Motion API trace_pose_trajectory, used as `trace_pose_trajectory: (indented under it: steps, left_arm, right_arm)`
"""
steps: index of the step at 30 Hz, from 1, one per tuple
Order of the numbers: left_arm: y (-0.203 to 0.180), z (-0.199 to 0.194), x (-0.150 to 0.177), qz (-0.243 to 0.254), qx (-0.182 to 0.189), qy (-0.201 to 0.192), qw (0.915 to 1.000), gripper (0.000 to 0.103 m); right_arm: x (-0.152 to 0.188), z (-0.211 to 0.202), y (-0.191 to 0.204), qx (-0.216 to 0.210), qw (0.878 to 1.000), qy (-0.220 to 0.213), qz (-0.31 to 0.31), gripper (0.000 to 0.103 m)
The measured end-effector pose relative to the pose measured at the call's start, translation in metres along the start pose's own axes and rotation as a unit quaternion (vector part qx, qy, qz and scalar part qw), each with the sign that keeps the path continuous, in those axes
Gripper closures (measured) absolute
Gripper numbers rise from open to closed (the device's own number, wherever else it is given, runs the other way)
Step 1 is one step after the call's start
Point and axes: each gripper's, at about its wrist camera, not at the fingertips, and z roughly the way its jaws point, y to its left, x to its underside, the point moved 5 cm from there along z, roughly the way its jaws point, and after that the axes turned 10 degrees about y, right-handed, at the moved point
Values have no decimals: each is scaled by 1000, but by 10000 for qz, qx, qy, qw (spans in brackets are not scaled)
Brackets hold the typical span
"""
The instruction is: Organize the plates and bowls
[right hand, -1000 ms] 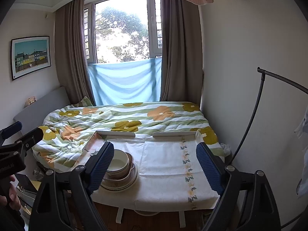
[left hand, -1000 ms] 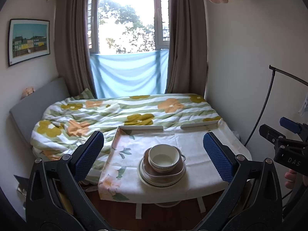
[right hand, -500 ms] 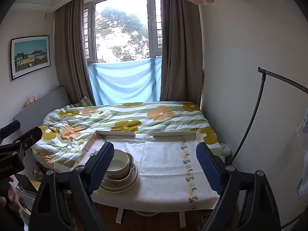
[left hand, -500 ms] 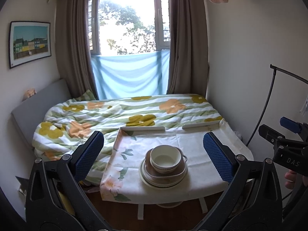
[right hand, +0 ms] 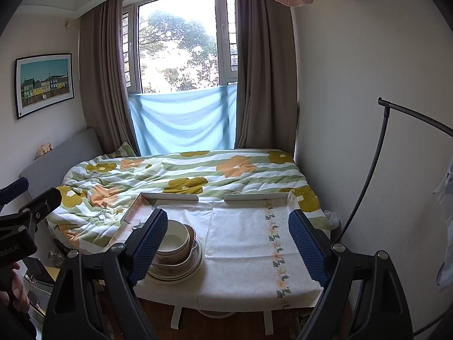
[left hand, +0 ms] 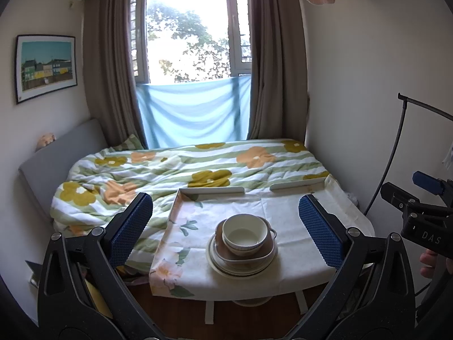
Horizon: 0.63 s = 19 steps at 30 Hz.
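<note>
A stack of dishes sits on a small table (left hand: 286,221) covered by a flowered cloth. On top is a white bowl (left hand: 245,233), nested in a brown handled dish (left hand: 266,248), over cream plates (left hand: 240,267). My left gripper (left hand: 225,233) is open and held well back from the table, with the stack framed between its blue pads. My right gripper (right hand: 226,248) is also open with nothing between its fingers. In its view the white bowl (right hand: 175,242) and the plates (right hand: 181,272) lie at the table's (right hand: 249,255) left side, partly hidden behind the left pad.
A bed with a flowered quilt (left hand: 175,170) lies behind the table, under a curtained window. A thin black stand (right hand: 365,187) arches along the right wall. Two white rails (right hand: 170,197) edge the table's far side. Wooden floor shows below the table.
</note>
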Motion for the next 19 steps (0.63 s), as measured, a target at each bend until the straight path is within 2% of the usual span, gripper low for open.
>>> trace_pose_trajectory:
  steps: [7,14,19]
  left_arm:
    - [-1,-3,0,-30,-79,-49,10000,0]
    - [0,-5,2,-53,-332,-107,9994,0]
    - [1,-2,4,-56,-347,-97,9993,0]
  right_arm:
    - [0,0,0,-4,10000,2,1,18]
    - [0,0,1,-13,10000,15,-5,18]
    - [1,6,4,-73,9999,102,-8,18]
